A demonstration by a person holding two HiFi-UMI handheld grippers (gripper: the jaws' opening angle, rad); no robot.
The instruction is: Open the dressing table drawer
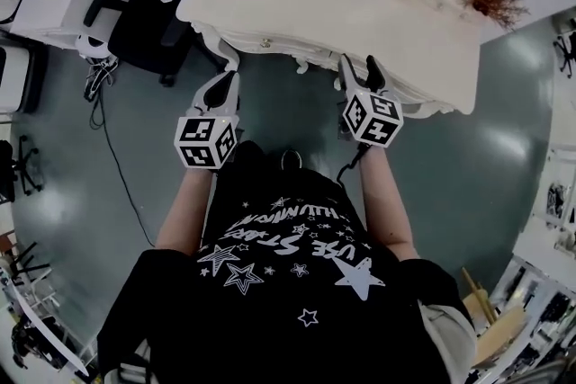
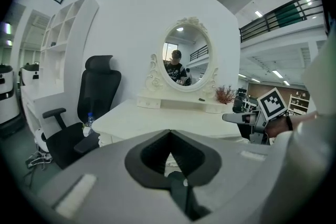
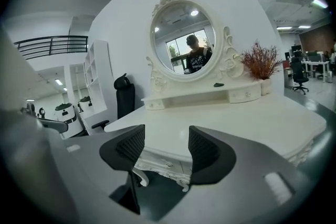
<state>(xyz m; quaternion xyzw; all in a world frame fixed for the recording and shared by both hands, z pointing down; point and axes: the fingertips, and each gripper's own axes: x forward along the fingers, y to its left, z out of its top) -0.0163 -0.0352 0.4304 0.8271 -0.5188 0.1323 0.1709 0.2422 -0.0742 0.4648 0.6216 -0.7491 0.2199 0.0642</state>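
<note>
Drawer (image 1: 265,41) closed; left gripper (image 1: 225,78) jaws together, right gripper (image 1: 358,66) jaws apart.

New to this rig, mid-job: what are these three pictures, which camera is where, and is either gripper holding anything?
No robot arm here: a person stands at a white dressing table with a hand-held gripper in each hand. The head view looks down from the person's head: left gripper at left, right gripper at right, both near the table's front edge. The other two pictures come from cameras riding on the grippers. In the left gripper view its fingers are together, nothing between; in the right gripper view the fingers stand apart, also empty. On the table: an oval mirror, a dried plant and a small dark item on its shelf. A black chair stands beside it. No drawer is pulled out yet.
</note>
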